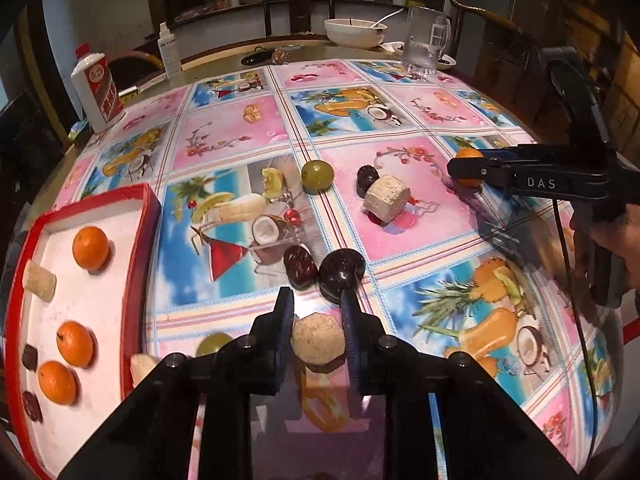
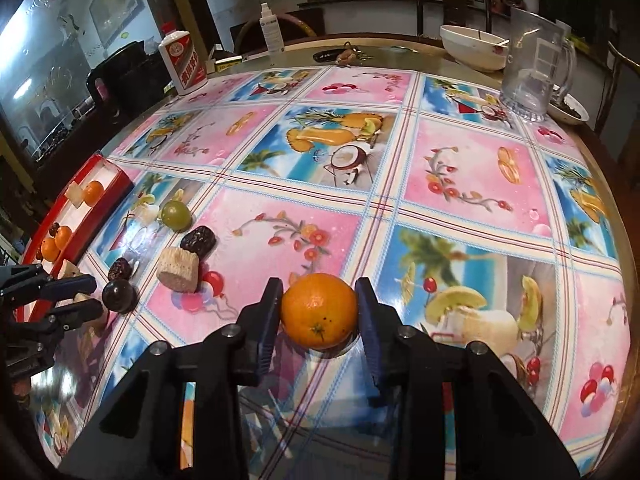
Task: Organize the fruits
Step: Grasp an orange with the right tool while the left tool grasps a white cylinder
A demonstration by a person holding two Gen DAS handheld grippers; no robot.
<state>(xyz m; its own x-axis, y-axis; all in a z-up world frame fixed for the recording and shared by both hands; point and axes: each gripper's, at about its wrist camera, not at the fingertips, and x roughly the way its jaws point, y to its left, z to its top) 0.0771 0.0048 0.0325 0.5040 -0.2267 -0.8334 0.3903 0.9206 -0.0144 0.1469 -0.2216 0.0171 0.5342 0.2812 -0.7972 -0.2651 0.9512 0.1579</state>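
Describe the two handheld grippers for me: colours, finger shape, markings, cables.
Both are black plastic frames with round screw heads and flat dark-blue finger pads. The left gripper and the right gripper look alike. In the left wrist view the right one carries white "DAS" lettering and a thin black cable.

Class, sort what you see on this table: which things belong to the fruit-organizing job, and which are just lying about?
Belongs to the job:
- red tray holding oranges
- orange between the right gripper fingers
- sugarcane piece between the left gripper fingers
- green grape
- red date

Just lying about:
- liquor bottle
- spray bottle
- glass mug
- white bowl
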